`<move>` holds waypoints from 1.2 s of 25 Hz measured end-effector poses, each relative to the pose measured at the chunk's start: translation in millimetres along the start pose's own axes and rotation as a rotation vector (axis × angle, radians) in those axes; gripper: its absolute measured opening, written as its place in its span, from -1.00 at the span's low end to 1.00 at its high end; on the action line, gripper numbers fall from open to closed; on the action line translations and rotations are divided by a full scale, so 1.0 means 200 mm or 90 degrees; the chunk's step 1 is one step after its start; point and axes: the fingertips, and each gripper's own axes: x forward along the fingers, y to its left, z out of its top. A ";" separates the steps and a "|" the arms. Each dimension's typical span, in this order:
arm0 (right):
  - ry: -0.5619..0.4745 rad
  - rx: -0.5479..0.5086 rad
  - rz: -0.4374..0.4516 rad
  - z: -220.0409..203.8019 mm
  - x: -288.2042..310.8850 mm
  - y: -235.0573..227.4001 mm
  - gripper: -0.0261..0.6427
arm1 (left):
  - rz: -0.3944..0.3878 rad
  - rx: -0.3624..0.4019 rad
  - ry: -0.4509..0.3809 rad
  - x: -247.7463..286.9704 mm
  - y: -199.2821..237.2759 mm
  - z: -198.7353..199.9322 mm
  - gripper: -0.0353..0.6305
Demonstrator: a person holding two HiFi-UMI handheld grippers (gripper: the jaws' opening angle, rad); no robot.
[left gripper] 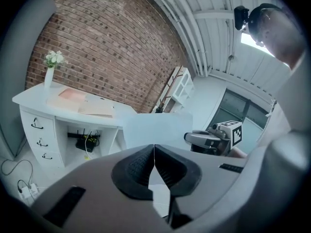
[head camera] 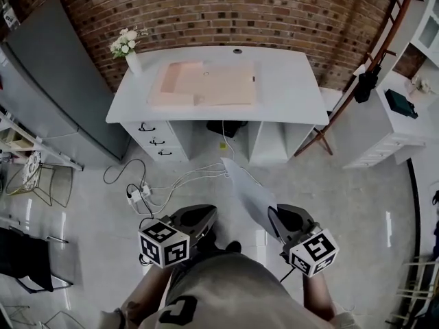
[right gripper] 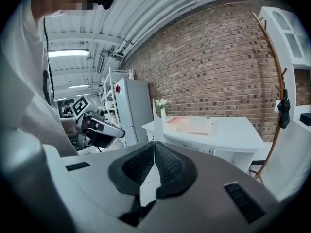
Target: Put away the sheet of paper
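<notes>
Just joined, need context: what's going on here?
A person stands back from the white desk with a gripper in each hand. The right gripper is shut on a sheet of paper, held edge-up over the floor. The left gripper is shut too, beside the sheet and apparently not gripping it. The paper is not yet put away.

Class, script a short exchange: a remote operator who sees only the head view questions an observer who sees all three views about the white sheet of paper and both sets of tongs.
Operator: Is the right gripper holding the white sheet of paper?
Observer: Yes. In the right gripper view its tongs are shut on the sheet, which shows edge-on.
Operator: And the left gripper?
Observer: Its tongs are shut pad against pad, with nothing between; the sheet shows broadside beyond them.
Operator: What is overhead?
Observer: A lit strip light on the ceiling.
</notes>
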 end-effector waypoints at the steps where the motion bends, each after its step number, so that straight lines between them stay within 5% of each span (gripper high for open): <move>1: 0.003 -0.001 0.000 0.00 0.00 -0.01 -0.85 | -0.005 0.001 0.003 0.02 0.00 0.00 -0.84; 11: 0.041 0.022 -0.035 -0.02 0.07 -0.14 -0.85 | -0.041 -0.005 0.009 0.19 0.12 0.09 -0.84; 30: 0.067 0.025 -0.040 0.36 0.85 -0.27 -0.85 | -0.039 -0.053 -0.022 0.16 0.87 0.50 -0.84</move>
